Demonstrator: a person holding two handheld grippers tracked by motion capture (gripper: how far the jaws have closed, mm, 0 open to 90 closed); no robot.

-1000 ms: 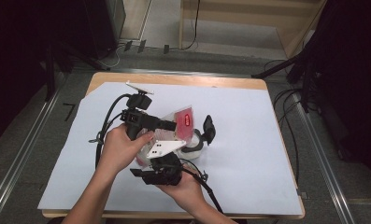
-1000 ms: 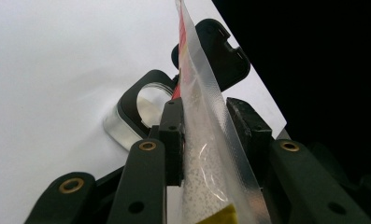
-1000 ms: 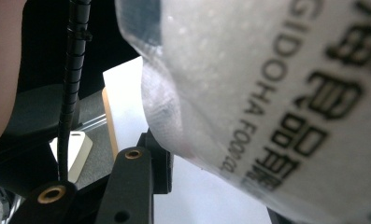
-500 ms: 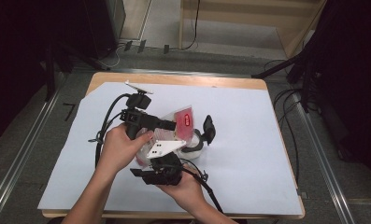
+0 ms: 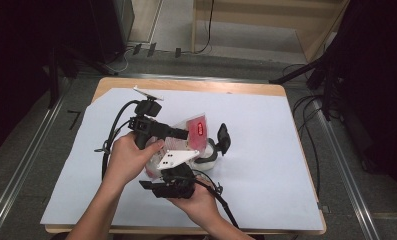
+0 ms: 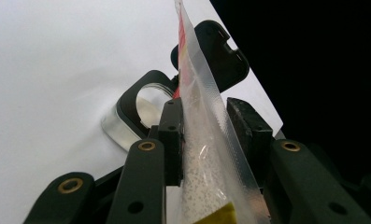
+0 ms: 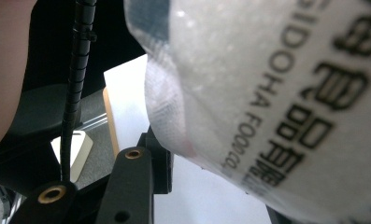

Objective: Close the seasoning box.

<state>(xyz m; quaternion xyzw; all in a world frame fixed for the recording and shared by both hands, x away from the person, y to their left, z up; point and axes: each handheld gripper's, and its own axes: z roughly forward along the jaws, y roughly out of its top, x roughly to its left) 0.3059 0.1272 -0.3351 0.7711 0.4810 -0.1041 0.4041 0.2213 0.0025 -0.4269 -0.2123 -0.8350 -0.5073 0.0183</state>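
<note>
A: Where is the plastic pouch (image 5: 193, 131) seen?

B: It is held above the middle of the surface (image 5: 266, 165), over the white sheet (image 5: 286, 130), nearer the front edge than the back one. A clear container with a black rim (image 5: 212, 152) is seen just beside it, toward the right edge, with a black lid piece (image 5: 223, 137) standing next to it.

A: How is the left tool (image 6: 202, 135) set?

B: Its jaws are brought together on the pouch (image 6: 206, 154); in the left gripper view the thin clear film is pinched between the two black pads. The pouch is seen edge-on there, and its long axis runs up and away from the jaws, with the red printed part (image 6: 181, 51) at the far end.

A: And the right tool (image 5: 173, 182)?

B: It is held under the pouch from the front edge side. In the right gripper view the pouch (image 7: 276, 93) bulges over one black jaw, with dark lettering across it. The other jaw is hidden, so whether a grip is made cannot be told.

A: Which way is the pouch pointed in the high view?

B: The red label (image 5: 200, 129) is turned toward the back right corner, and the pouch is tilted rather than laid flat.
</note>
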